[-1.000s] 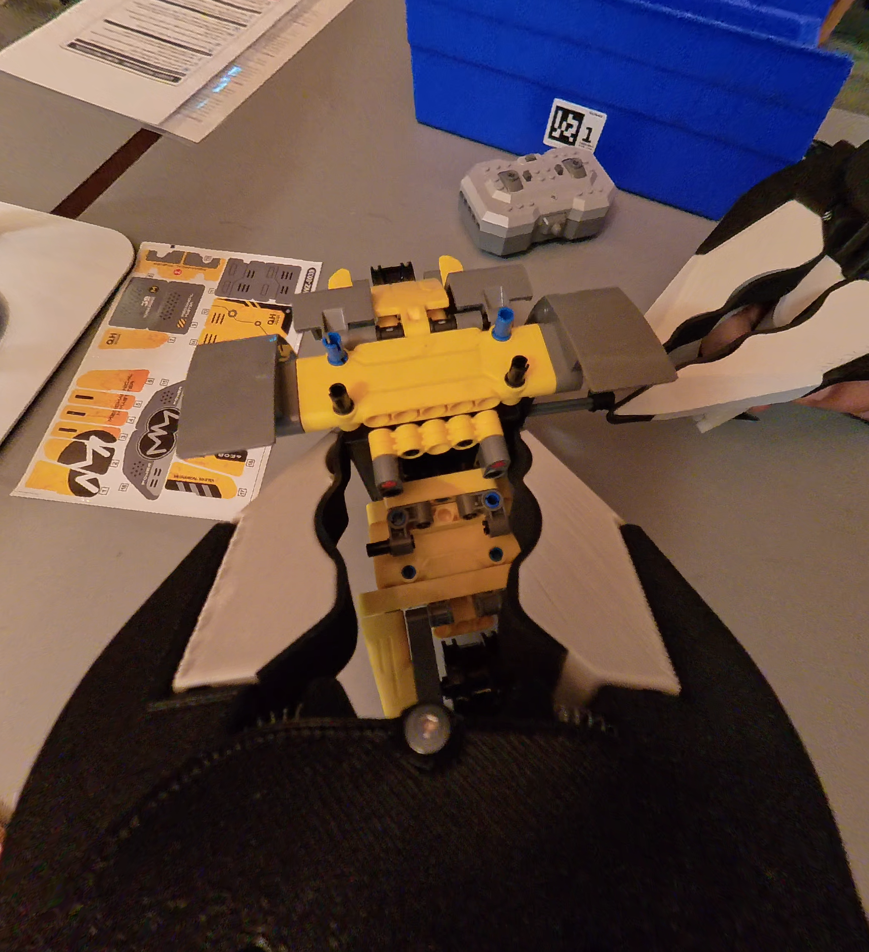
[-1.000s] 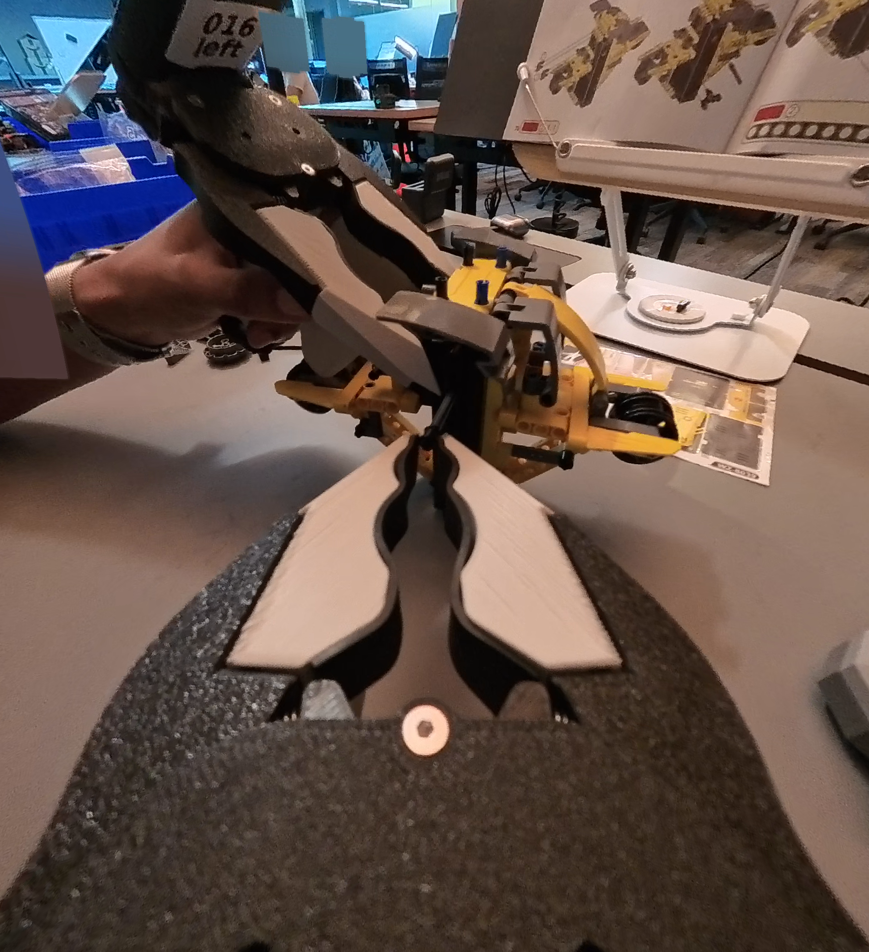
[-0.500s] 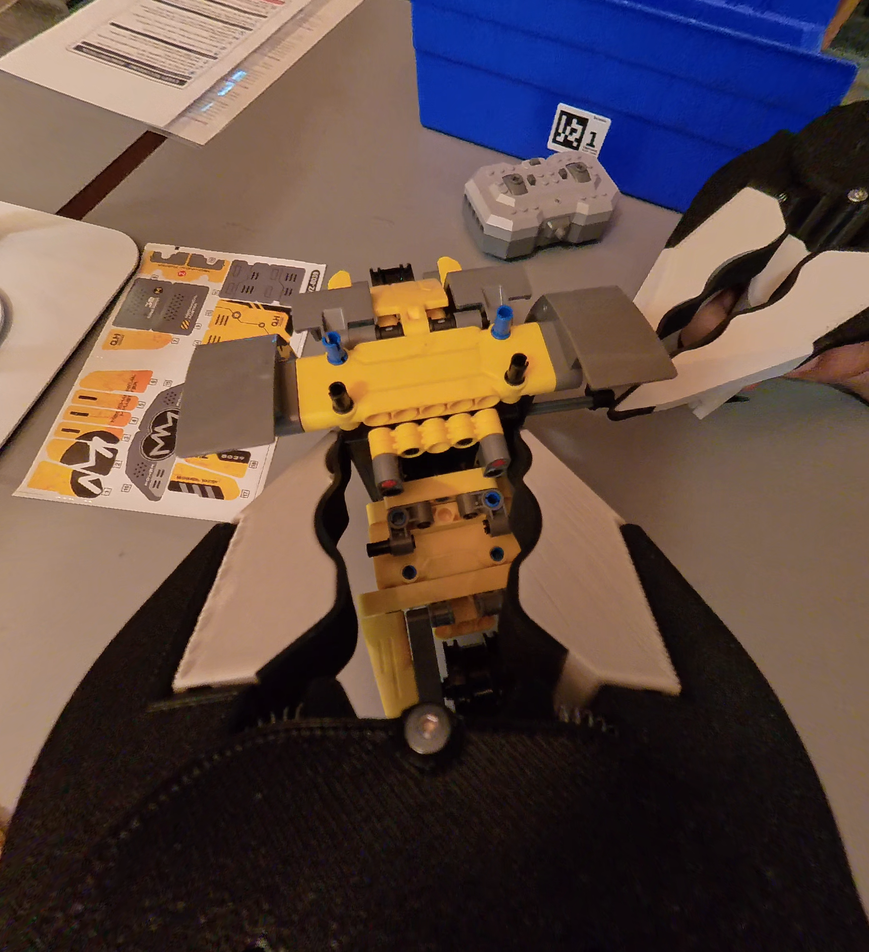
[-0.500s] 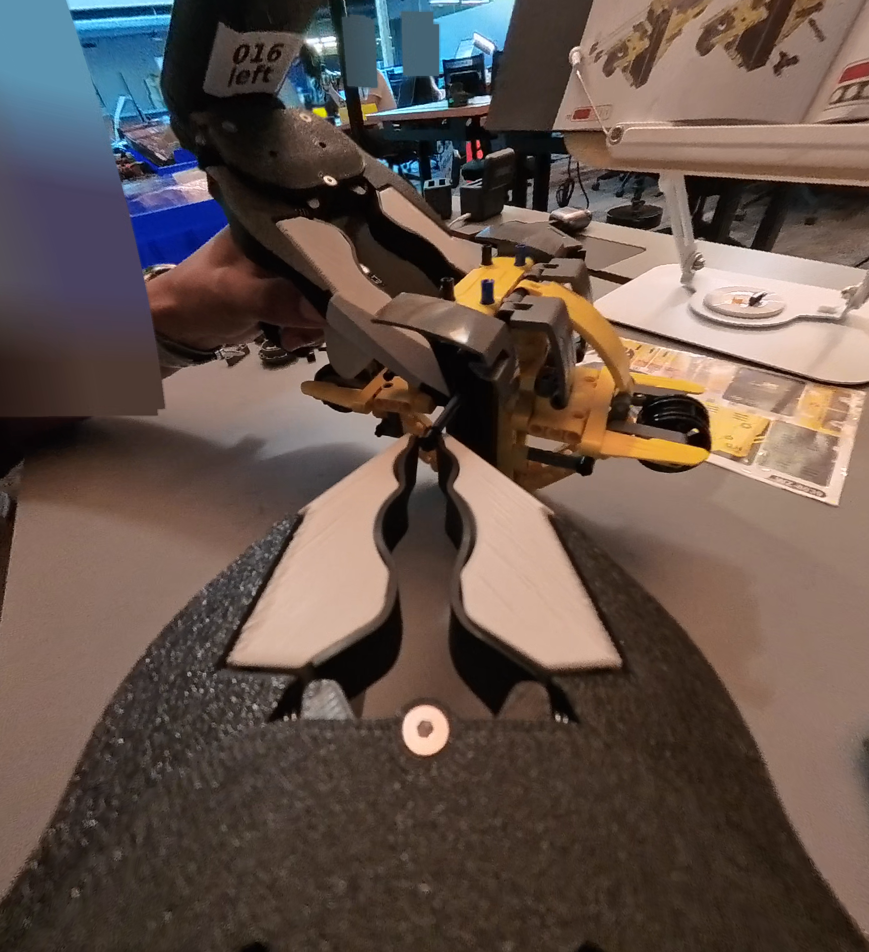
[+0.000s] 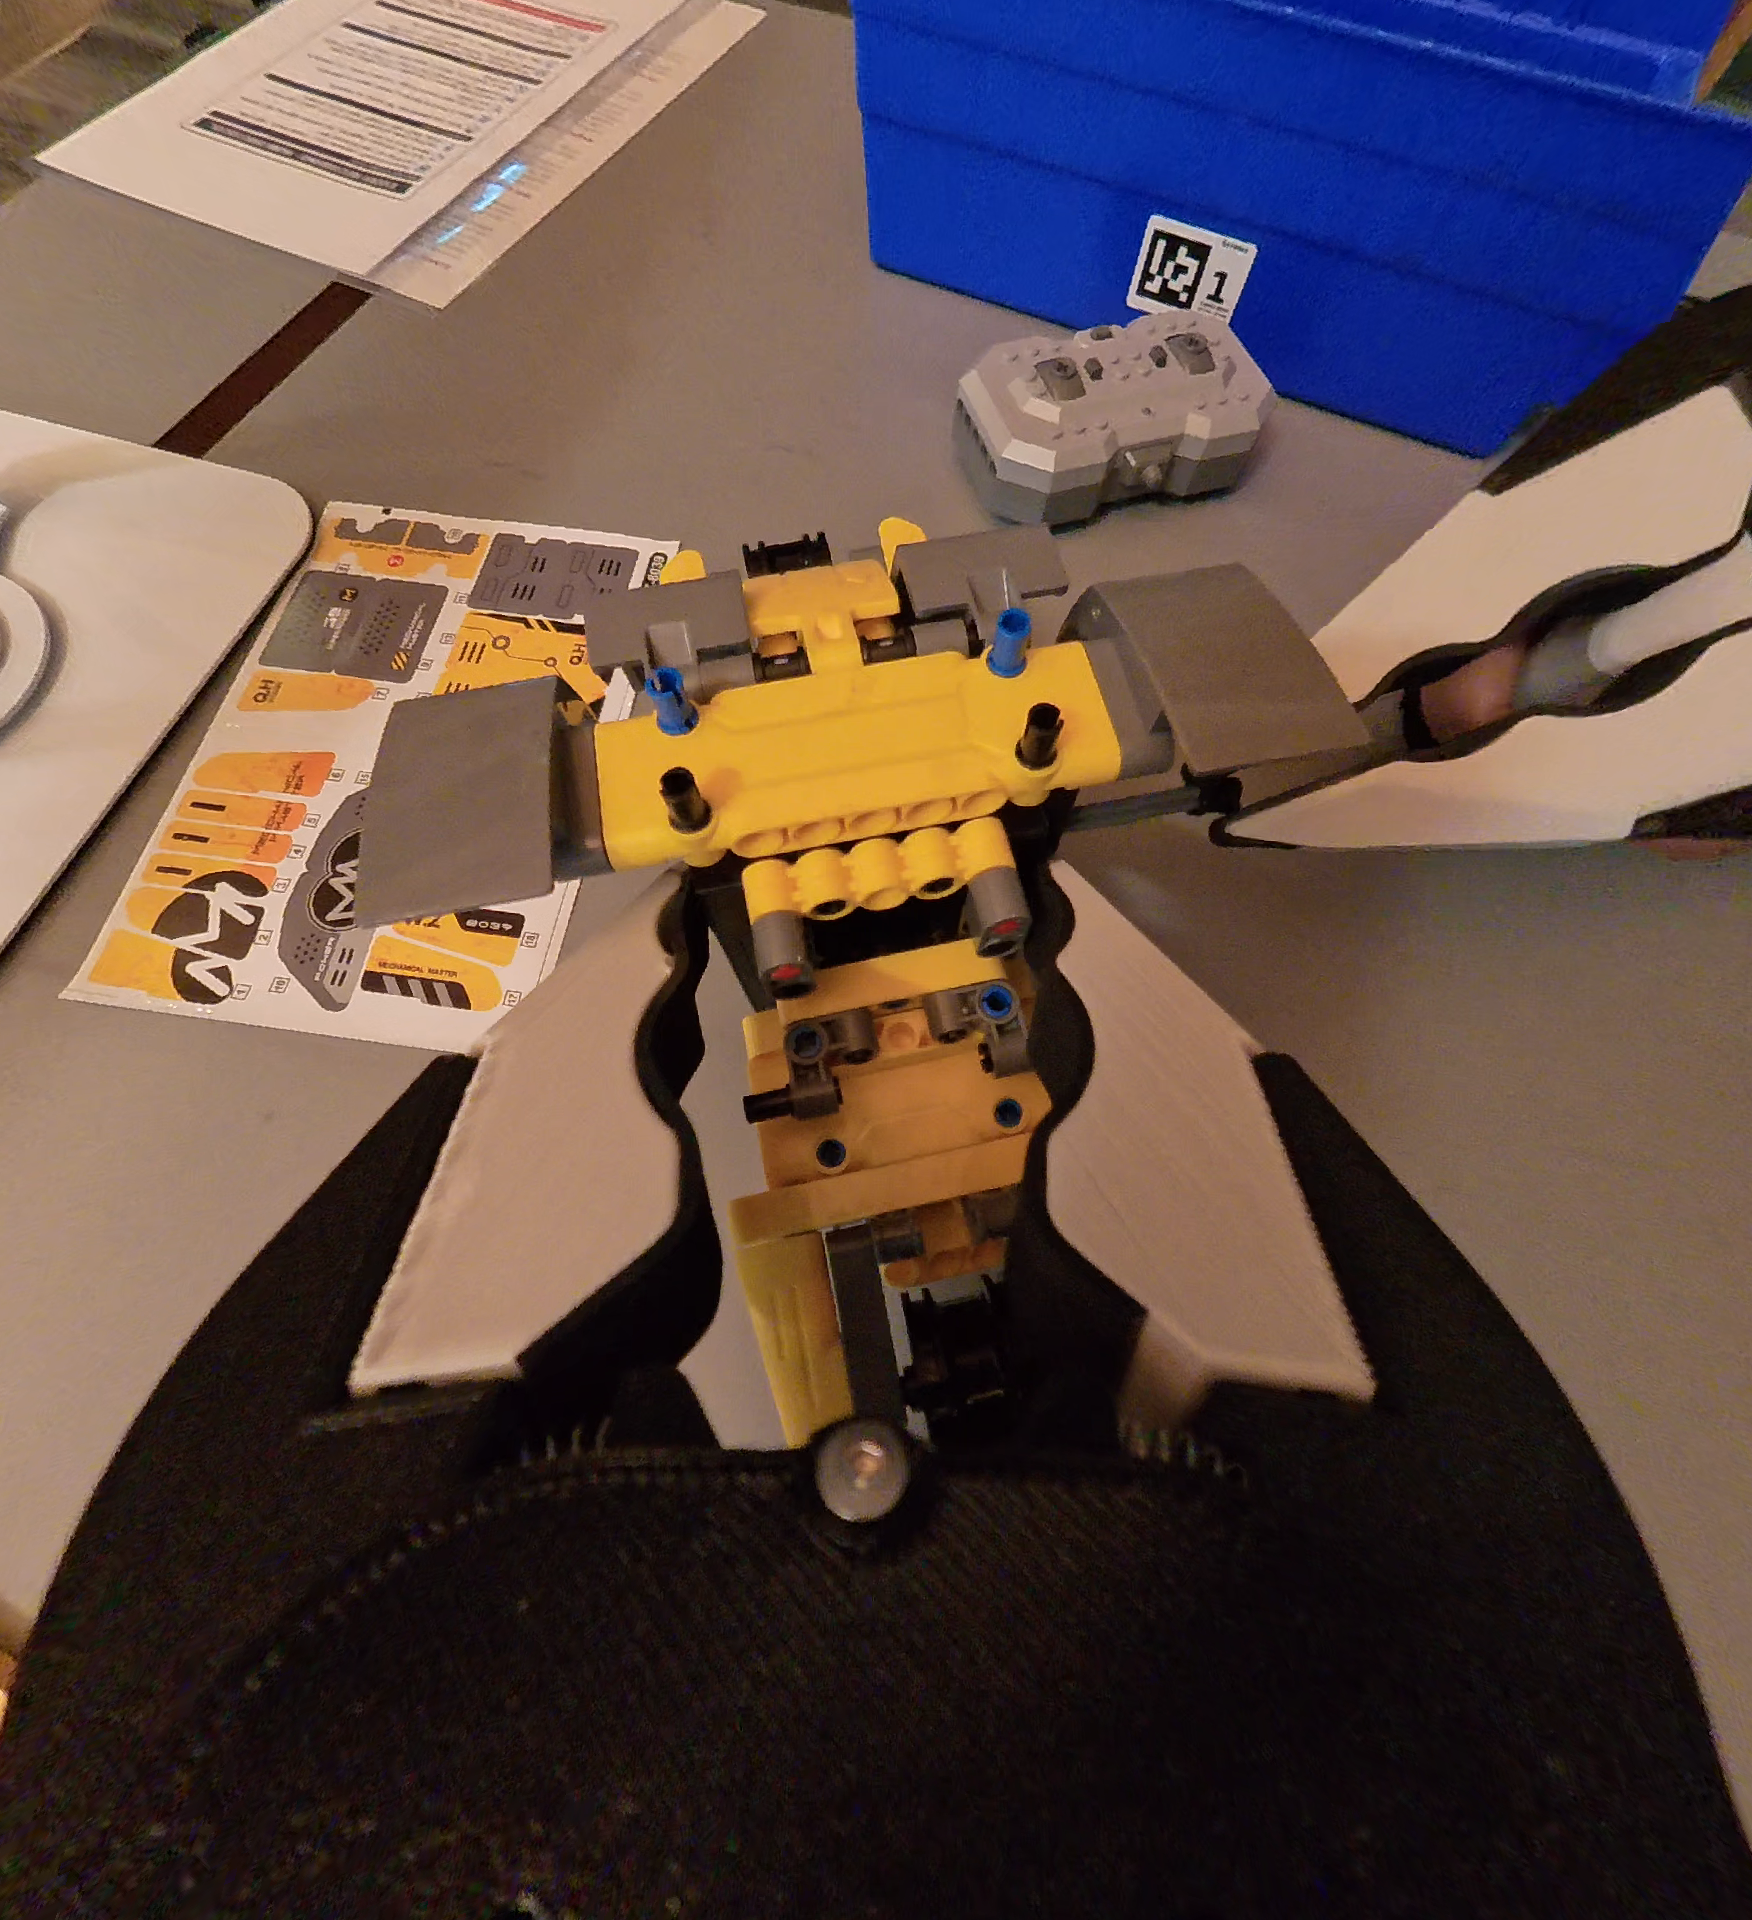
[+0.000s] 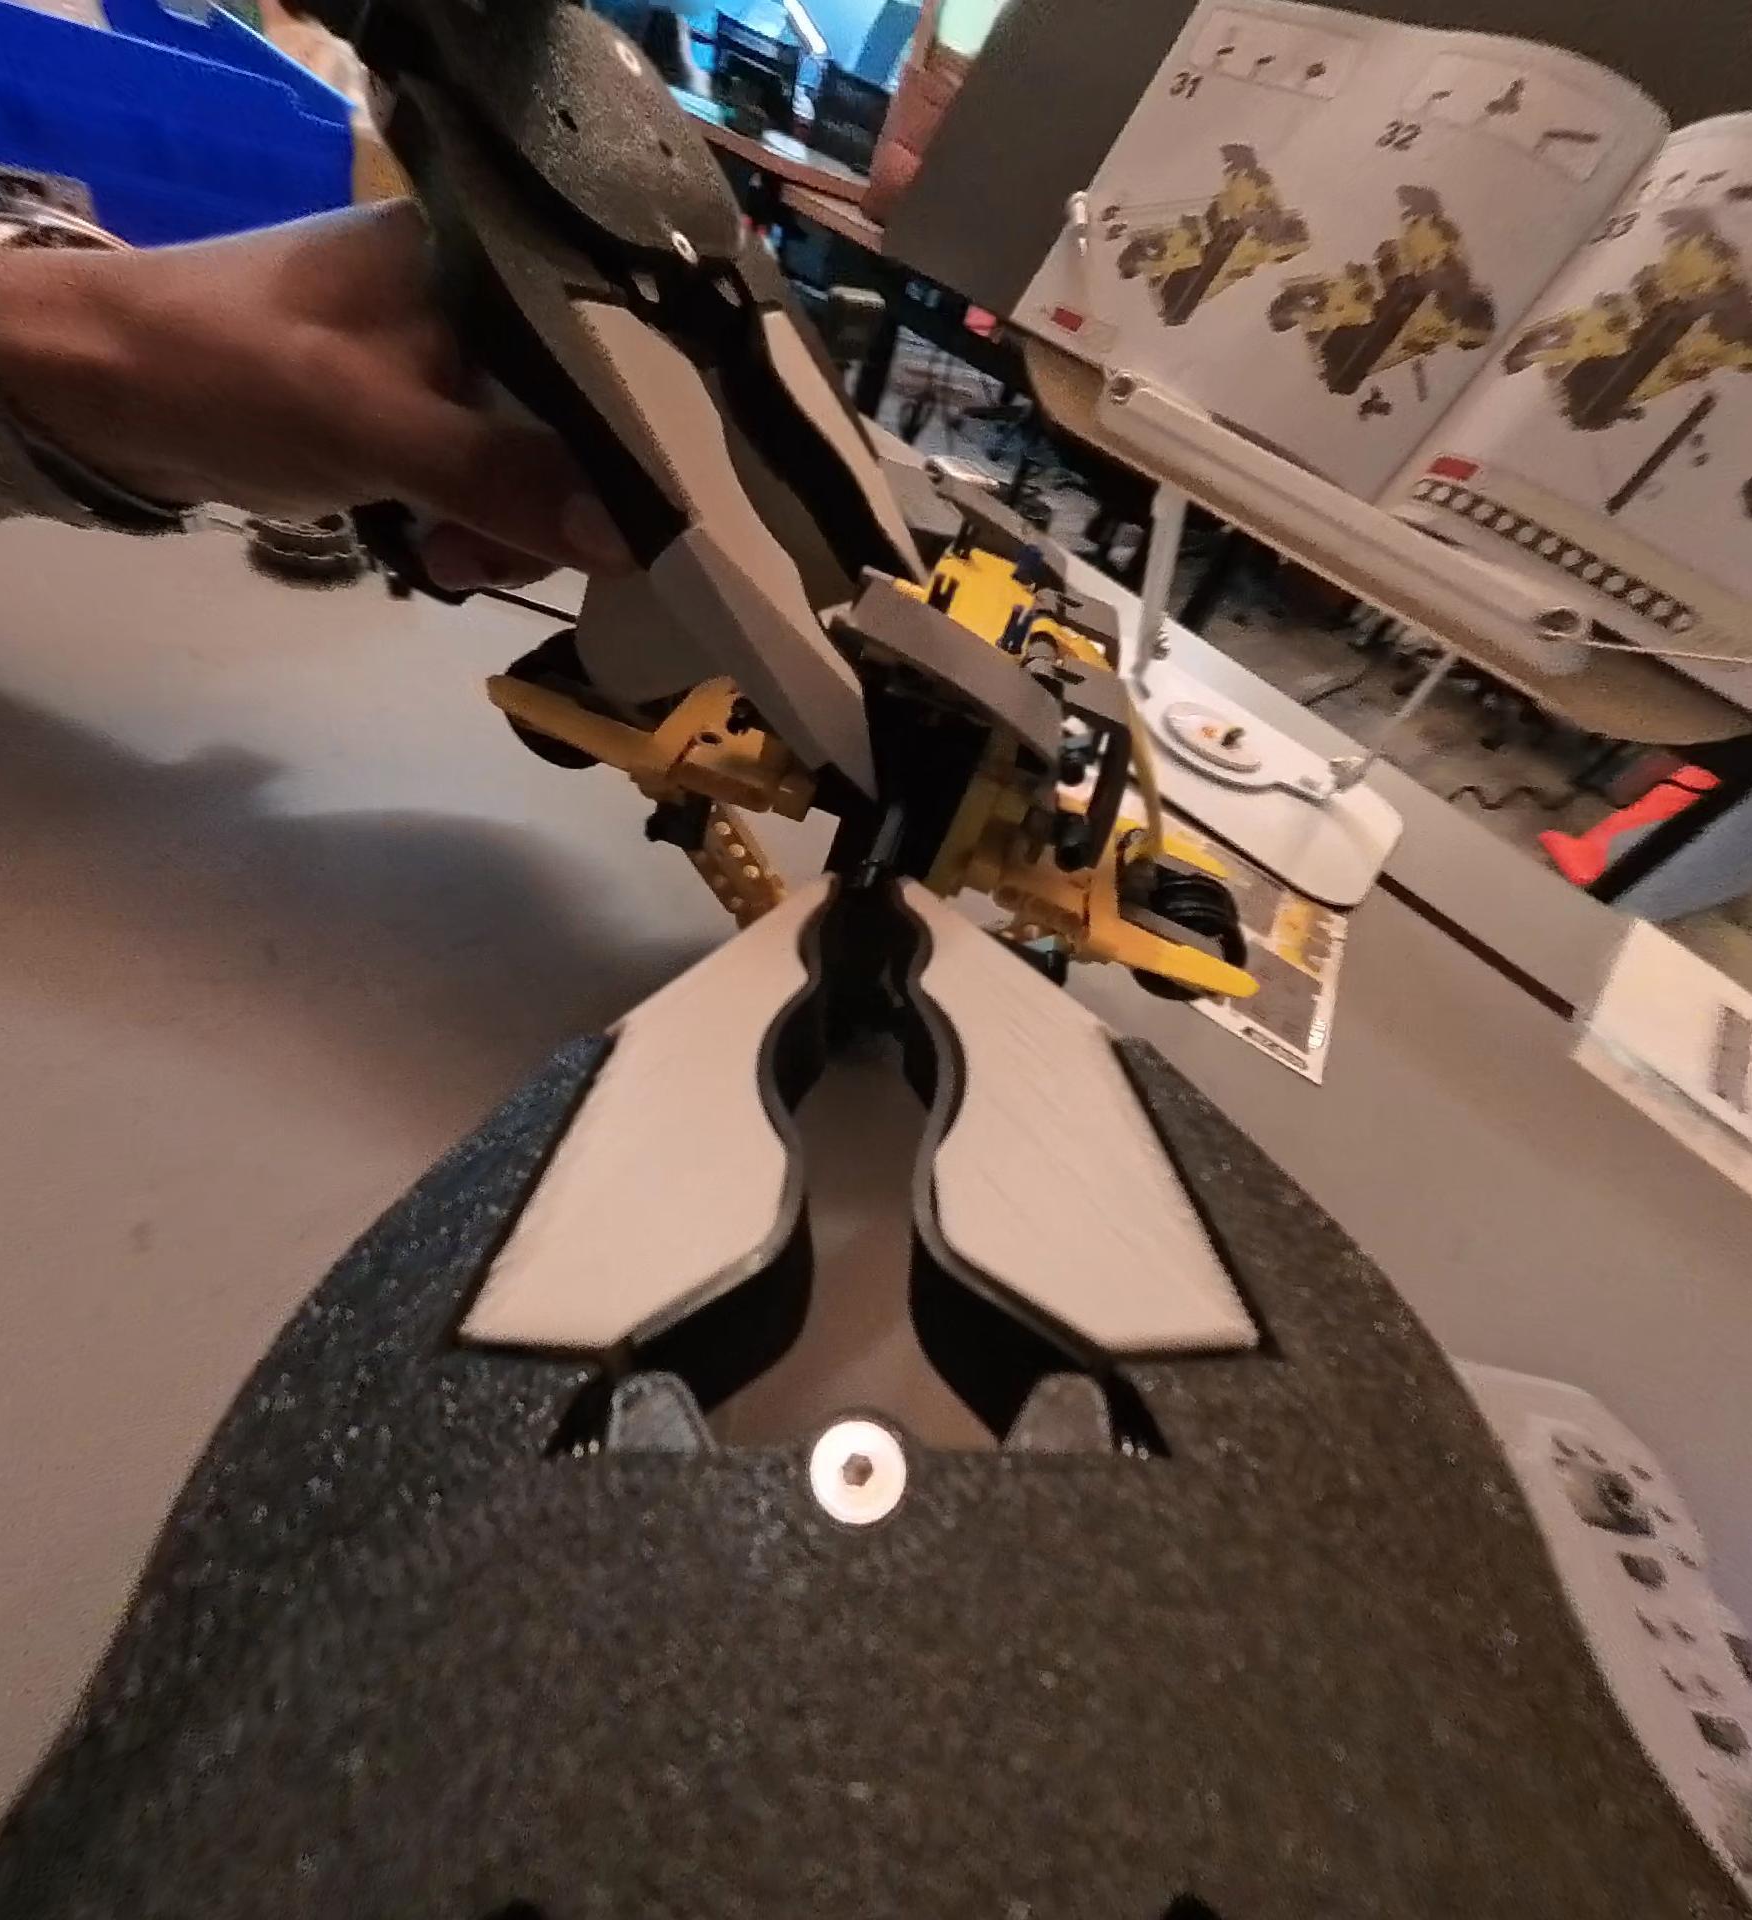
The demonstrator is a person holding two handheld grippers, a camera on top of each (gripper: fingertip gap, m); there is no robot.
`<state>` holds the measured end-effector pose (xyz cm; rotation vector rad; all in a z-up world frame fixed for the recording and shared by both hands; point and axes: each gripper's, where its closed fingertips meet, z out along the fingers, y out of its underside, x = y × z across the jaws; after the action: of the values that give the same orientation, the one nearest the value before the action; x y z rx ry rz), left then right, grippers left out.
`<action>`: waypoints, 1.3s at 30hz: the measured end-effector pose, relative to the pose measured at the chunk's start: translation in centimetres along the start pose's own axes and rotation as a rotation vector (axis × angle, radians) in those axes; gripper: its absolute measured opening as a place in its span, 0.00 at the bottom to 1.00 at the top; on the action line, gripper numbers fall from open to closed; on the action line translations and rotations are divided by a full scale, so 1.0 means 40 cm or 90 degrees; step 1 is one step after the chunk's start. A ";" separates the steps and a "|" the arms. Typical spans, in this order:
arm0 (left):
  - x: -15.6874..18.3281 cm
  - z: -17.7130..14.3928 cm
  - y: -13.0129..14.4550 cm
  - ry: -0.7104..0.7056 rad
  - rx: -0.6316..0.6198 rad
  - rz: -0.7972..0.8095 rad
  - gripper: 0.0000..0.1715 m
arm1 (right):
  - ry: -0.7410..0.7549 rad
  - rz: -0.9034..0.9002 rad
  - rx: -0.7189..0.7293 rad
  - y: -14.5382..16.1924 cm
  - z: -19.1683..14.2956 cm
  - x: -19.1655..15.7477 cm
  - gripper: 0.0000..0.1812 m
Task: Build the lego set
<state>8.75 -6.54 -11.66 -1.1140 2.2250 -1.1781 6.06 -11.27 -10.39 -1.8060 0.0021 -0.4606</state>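
Left wrist view: fingers (image 5: 861, 997) grip yellow model (image 5: 851, 748); right fingers (image 6: 867, 914) pinch its black axle (image 6: 877, 862); remote (image 5: 1111, 416) beyond.

blue bin (image 5: 1371, 156): top cropped | instruction booklet (image 6: 1474, 260): blurred, right side cropped

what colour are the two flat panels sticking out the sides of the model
Dark grey panels on the yellow model, clearest in the left wrist view.

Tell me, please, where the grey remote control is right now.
In the left wrist view, the grey remote control lies on the table, just in front of the blue bin and beyond the yellow brick model.
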 end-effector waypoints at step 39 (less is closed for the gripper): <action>-0.019 0.009 -0.007 -0.053 0.014 0.018 0.33 | -0.015 0.185 -0.151 0.018 0.014 0.036 0.03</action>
<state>9.57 -6.20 -11.65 -1.0986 2.1537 -1.1208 7.74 -11.28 -10.72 -2.0028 0.3107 -0.2375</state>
